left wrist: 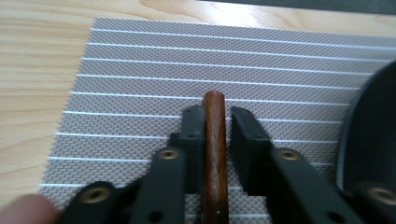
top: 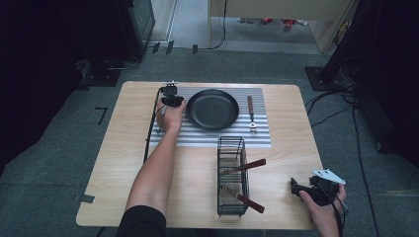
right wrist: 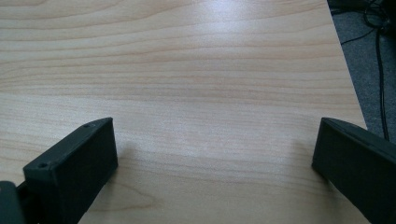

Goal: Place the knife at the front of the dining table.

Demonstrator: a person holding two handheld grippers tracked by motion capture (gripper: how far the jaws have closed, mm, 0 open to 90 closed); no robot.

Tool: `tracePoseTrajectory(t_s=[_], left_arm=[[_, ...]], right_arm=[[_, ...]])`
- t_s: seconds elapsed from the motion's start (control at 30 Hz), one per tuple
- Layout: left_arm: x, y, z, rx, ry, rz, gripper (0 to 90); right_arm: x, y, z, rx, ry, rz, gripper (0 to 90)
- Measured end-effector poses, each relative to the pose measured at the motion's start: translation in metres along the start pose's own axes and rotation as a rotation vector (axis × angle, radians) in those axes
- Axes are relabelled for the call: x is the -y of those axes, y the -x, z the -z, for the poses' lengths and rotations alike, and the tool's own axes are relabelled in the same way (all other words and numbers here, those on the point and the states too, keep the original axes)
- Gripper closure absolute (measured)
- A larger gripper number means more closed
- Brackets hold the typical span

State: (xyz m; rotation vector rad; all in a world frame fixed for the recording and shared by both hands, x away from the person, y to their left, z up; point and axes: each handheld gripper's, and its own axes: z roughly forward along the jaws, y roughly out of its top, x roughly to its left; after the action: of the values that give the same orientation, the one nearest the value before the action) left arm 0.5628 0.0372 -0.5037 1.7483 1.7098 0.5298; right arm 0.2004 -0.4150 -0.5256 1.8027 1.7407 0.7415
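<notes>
Left gripper (left wrist: pixel 217 122): jaws narrow, a small gap showing on the right side of the wooden handle (left wrist: pixel 215 154) between them; not pressing it.
Wooden handle: lies lengthwise between the jaws, on the striped mat (left wrist: pixel 140 70), left of the black pan (top: pixel 212 109).
Right gripper (right wrist: pixel 212 144): jaws wide, nothing between them, over the bare table (right wrist: pixel 187 56) near its right edge.
Wire basket (top: pixel 231 175): mid-table, two wooden-handled utensils inside.

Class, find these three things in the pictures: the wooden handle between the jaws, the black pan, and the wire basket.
wooden handle (left wrist: pixel 215 140), left gripper view, middle of its shaft.
black pan (top: pixel 212 109), high view, centre of its base.
wire basket (top: pixel 231 140), high view, far rim.
</notes>
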Motion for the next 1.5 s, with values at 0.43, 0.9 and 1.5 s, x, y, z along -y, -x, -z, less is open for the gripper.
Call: tracePoseTrajectory(t_s=[0.43, 0.9, 1.5], left_arm=[[-0.009, -0.011, 0.019, 0.090, -0.015, -0.032, 50.3], [0.001, -0.012, 0.020, 0.101, -0.151, -0.063, 73.7], [-0.006, -0.025, 0.013, 0.068, -0.104, 0.058, 77.3]], right_arm=[[0.000, 0.000, 0.000, -0.003, -0.001, 0.006, 0.0], [0.000, -0.001, 0.000, -0.010, 0.000, 0.013, 0.0], [0.000, -0.001, 0.000, -0.010, 0.001, 0.014, 0.0]])
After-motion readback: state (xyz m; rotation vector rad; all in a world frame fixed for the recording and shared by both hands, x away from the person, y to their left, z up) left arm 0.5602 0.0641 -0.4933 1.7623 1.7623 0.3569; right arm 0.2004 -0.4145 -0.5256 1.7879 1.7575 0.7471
